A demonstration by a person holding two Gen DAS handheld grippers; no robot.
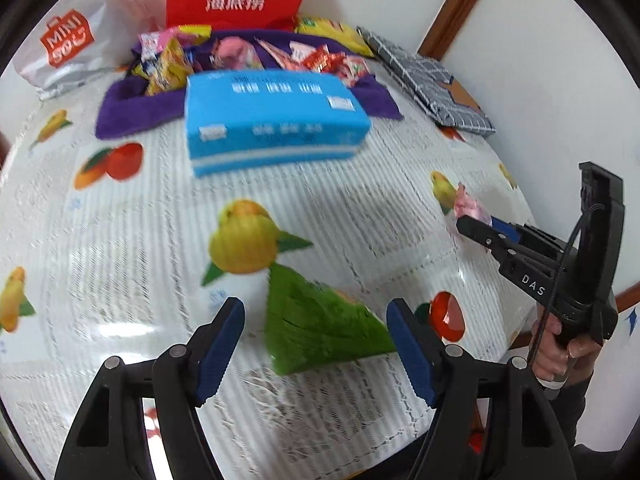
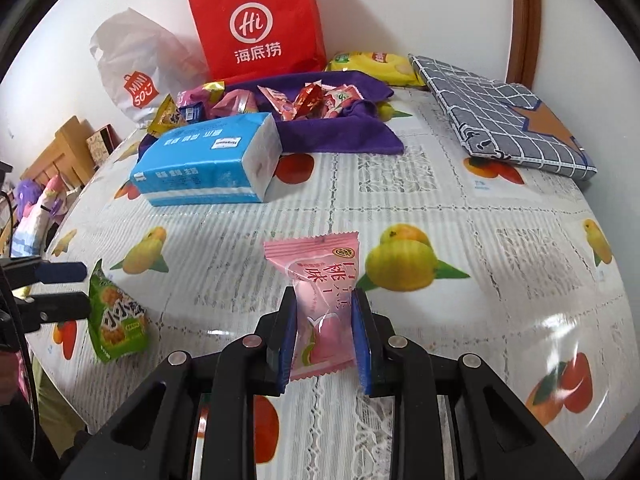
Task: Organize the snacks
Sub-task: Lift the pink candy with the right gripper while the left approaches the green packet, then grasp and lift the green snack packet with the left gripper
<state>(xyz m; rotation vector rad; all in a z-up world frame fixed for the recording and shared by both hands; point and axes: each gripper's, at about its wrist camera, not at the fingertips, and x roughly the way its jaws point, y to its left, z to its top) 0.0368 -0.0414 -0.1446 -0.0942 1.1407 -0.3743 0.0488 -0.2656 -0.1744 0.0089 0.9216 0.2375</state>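
**Two grippers, two loose snacks, one full cloth**

Two grippers in view. Right gripper [image 2: 324,332] clamped narrow on one pink peach-flavour candy packet [image 2: 320,300], lifted above the table [image 2: 440,208], pads pressing both sides. Left gripper [image 1: 316,344] standing wide, jaws apart on either side of one green snack packet [image 1: 316,320], pads not touching it; packet lying on the fruit-print tablecloth near the front edge.

One blue tissue pack [image 2: 208,160] mid-table, just in front of one purple cloth [image 2: 344,128]. Heaped on the cloth: small wrapped snacks [image 2: 304,100] in pink, red and yellow, too jumbled and overlapping for a sure count. One yellow snack bag [image 2: 372,66] behind the cloth, partly hidden. One red paper bag [image 2: 260,24] upright against the wall, top cut off in the left wrist view. One white plastic bag [image 2: 136,68] beside it. One checked grey package [image 2: 508,116] at the far right.

One hand [image 1: 560,344] on the right gripper's handle, partly cut off at the frame edge. Left wrist view smeared by motion blur; print on the green packet unreadable there. Furniture beyond the table's left edge too small to make out.
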